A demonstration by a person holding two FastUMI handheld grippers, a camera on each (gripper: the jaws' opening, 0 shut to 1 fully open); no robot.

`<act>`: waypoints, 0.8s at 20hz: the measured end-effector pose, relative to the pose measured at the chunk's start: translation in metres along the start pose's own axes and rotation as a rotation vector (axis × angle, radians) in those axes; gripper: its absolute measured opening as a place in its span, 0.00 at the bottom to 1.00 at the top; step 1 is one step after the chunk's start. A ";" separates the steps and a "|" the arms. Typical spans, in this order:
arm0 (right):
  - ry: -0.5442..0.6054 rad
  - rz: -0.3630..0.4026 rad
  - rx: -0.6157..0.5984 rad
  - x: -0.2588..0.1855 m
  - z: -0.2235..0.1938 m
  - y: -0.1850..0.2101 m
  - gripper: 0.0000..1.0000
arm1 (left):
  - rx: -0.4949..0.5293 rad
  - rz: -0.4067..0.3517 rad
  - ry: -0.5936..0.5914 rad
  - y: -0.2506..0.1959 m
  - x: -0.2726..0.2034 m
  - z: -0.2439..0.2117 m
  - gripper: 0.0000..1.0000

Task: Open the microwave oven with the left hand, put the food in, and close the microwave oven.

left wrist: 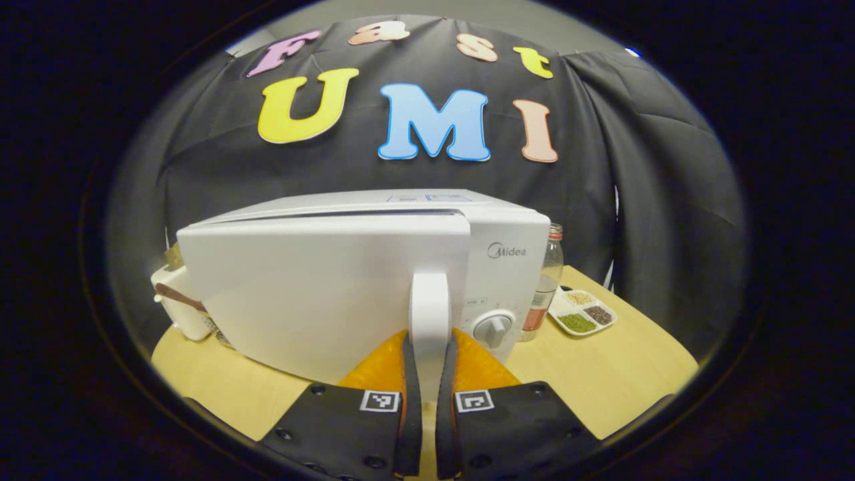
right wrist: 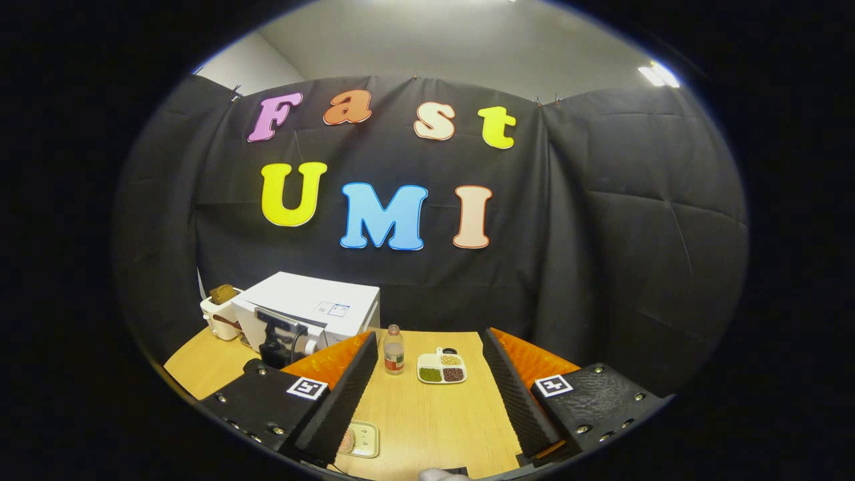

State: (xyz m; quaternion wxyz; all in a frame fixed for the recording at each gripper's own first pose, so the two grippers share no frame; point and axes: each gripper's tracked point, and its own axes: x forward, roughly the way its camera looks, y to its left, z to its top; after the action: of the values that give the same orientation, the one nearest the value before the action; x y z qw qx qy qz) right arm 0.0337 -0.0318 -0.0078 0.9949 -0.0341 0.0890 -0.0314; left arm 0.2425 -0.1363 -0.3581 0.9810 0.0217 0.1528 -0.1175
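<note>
- Up close in the left gripper view, the left tongs (left wrist: 428, 374) pinched the upright handle (left wrist: 429, 304) of the microwave oven (left wrist: 374, 267), both fingers pressed on it; the door (left wrist: 314, 287) stood slightly ajar.
- The microwave sat toward the counter's (right wrist: 427, 421) back left corner.
- The right tongs (right wrist: 427, 394) hung spread wide above the counter's front edge, holding nothing.
- The food (right wrist: 347, 441) lay on a small tray (right wrist: 364, 437) near the front edge.
- A bottle (right wrist: 393, 351) and a divided dish (right wrist: 441, 368) stood just right of the microwave.

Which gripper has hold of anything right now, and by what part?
The left gripper clamps the microwave oven by its vertical door handle; the door stands ajar. The right gripper is open, holding nothing.
</note>
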 end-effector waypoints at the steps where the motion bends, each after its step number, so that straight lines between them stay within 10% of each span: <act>1: -0.003 0.009 -0.008 0.000 0.000 0.002 0.97 | 0.023 -0.016 -0.013 0.002 -0.012 -0.002 0.16; 4: -0.021 0.068 0.020 -0.004 0.006 0.016 0.97 | -0.008 -0.019 0.005 0.018 -0.025 -0.017 0.27; 8: -0.045 0.087 -0.002 -0.011 0.013 0.018 0.97 | -0.109 0.049 0.130 0.035 -0.026 -0.048 1.00; 16: -0.023 0.090 -0.007 -0.028 -0.001 0.008 0.97 | -0.009 0.104 0.012 0.042 -0.054 -0.018 1.00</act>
State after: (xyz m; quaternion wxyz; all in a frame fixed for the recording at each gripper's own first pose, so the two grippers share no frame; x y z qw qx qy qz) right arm 0.0067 -0.0221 -0.0040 0.9962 -0.0339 0.0790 0.0140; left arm 0.1975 -0.0821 -0.3591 0.9849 0.0260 0.1581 -0.0654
